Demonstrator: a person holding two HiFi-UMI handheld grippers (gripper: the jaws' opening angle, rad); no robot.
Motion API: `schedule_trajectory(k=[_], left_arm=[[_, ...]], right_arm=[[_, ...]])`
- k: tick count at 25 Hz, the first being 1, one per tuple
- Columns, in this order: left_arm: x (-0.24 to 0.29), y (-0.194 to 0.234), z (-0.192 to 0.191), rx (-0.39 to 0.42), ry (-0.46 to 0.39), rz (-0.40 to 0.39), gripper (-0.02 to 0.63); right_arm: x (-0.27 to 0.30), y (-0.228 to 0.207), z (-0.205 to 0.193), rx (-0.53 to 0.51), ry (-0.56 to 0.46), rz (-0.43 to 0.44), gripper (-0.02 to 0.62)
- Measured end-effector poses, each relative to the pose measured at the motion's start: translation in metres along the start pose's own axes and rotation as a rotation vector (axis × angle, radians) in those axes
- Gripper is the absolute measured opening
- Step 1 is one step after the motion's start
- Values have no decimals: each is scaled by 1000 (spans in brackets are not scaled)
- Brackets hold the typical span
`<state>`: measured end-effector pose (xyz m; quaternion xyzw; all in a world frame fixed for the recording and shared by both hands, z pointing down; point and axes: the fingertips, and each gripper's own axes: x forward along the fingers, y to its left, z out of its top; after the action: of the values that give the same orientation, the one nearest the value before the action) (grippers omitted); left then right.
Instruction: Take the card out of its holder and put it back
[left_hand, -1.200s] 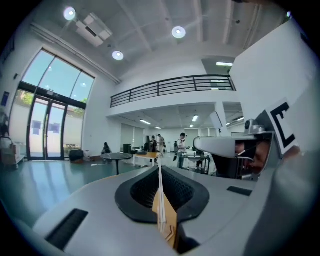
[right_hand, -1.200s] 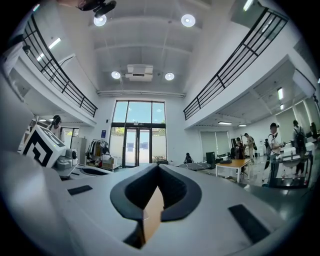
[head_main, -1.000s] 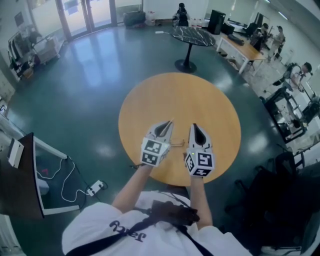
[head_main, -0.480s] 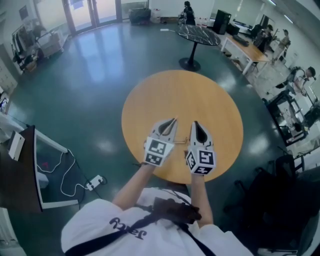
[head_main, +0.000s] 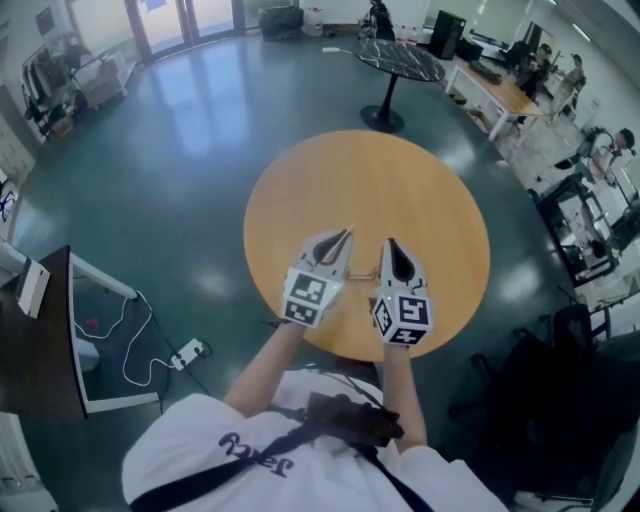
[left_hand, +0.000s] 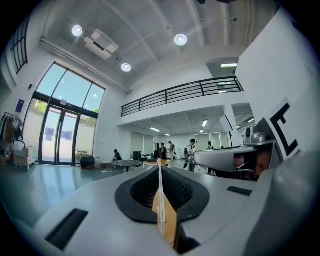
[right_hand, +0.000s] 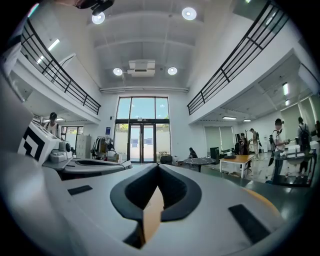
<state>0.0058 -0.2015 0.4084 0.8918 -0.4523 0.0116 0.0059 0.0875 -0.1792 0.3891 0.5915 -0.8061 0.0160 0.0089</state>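
Both grippers are held level, side by side, over the near edge of the round wooden table (head_main: 370, 170). My left gripper (head_main: 346, 236) is shut, and in the left gripper view (left_hand: 160, 167) a thin white edge, apparently the card (left_hand: 161, 210), runs edge-on between its jaws. My right gripper (head_main: 390, 246) is shut too, and nothing shows between its jaws in the right gripper view (right_hand: 158, 169). A small thin thing (head_main: 362, 272) lies on the table between the two grippers. It is too small to tell whether it is the holder.
A dark round table (head_main: 398, 60) stands beyond the wooden one. Desks with people (head_main: 520, 85) line the far right, and office chairs (head_main: 560, 340) stand at the right. A dark cabinet with a cable (head_main: 60, 340) is at the left, glass doors (head_main: 165, 20) at the back.
Both grippers stay where they were, jaws unchanged. Only the head view has shifted a little, so the table sits slightly higher in the picture.
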Motion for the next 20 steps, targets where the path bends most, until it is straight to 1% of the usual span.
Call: schedule_trajectory(k=[8, 14, 20], left_arm=[[-3, 7, -19, -6, 37, -19, 28], [-6, 20, -38, -14, 88, -17, 28], [-8, 33, -62, -42, 153, -29, 28]], right_arm=[[0, -3, -15, 18, 32, -9, 6], [1, -9, -30, 48, 69, -17, 6], [4, -11, -45, 72, 114, -17, 6]])
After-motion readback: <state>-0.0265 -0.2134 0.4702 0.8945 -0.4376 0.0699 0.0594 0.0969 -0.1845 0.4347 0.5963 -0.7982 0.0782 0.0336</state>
